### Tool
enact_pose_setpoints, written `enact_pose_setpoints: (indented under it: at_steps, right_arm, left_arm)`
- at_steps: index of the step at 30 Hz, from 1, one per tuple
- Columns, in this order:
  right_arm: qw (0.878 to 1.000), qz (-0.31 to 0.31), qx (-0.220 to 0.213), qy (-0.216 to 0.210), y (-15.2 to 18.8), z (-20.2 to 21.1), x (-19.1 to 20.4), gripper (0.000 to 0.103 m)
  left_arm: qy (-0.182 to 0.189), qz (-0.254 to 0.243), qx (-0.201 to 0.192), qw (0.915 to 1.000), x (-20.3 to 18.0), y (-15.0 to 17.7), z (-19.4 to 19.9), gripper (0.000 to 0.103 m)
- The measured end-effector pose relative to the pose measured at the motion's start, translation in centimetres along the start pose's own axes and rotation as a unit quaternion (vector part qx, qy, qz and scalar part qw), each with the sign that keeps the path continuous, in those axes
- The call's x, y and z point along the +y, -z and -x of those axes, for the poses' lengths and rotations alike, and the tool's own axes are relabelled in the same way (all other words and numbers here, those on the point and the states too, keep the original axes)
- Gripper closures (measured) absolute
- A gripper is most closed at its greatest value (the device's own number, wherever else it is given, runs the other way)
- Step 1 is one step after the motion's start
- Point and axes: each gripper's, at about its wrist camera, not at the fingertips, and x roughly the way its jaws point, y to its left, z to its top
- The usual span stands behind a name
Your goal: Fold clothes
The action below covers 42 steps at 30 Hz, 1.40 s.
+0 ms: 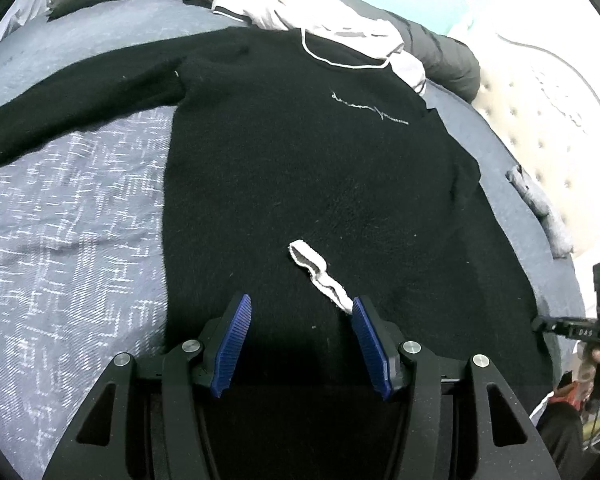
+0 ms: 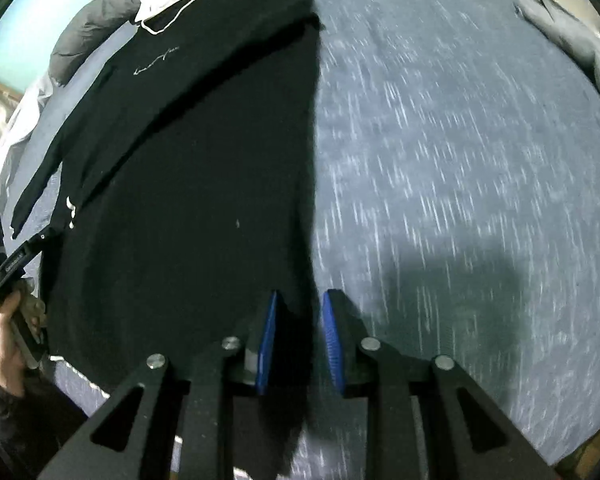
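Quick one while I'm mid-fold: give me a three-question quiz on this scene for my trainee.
1. True or false: the left tool has its jaws wide apart above the black sweater.
2. The white ribbed band lies: A) on the sweater, B) on the bare bedspread, C) off the side of the bed.
3. Short answer: what colour is the trim around the sweater's neckline?

Key: 1 true; 2 A; 3 white.
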Motion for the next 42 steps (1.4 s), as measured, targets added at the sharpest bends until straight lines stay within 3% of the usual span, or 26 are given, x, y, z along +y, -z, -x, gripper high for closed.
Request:
enact_pose_setpoints:
  at_steps: [3, 9, 16, 24, 36, 42]
  right_arm:
    - [1.0, -0.007, -0.014, 0.0, 0.4, 1.5, -0.5, 0.08]
    - [0.994, -0.023, -0.086, -0.056, -0.8, 5.1, 1.0, 0.08]
    - [0.984, -0.003, -0.109, -0.138, -4.1, 2.4, 7.2, 0.08]
    - [0.971, 0.005, -0.114, -0.211, -5.1, -0.1, 12.8, 0.08]
    - [0.963, 0.011, -0.124, -0.241, -5.4, -3.1, 13.8, 0.08]
    - [0.959, 0.005, -0.117, -0.259, -5.5, -3.9, 14.1, 0.08]
  left_arm:
    - [0.003, 0.006, -0.003, 1.0, 0.2, 0.3, 0.6, 0.046]
    - [0.003, 0.019, -0.015, 0.9997, 0.8, 0.4, 2.4, 0.046]
    - [-0.002, 0.075, -0.041, 0.9963, 4.4, -1.0, 6.0, 0.046]
    - [-0.047, 0.131, -0.047, 0.989, 11.8, -2.9, 10.7, 0.046]
    - [-0.106, 0.261, -0.062, 0.9574, 25.7, -3.5, 15.6, 0.044]
    - [-0.154, 0.277, -0.074, 0.9456, 30.1, -3.7, 17.3, 0.044]
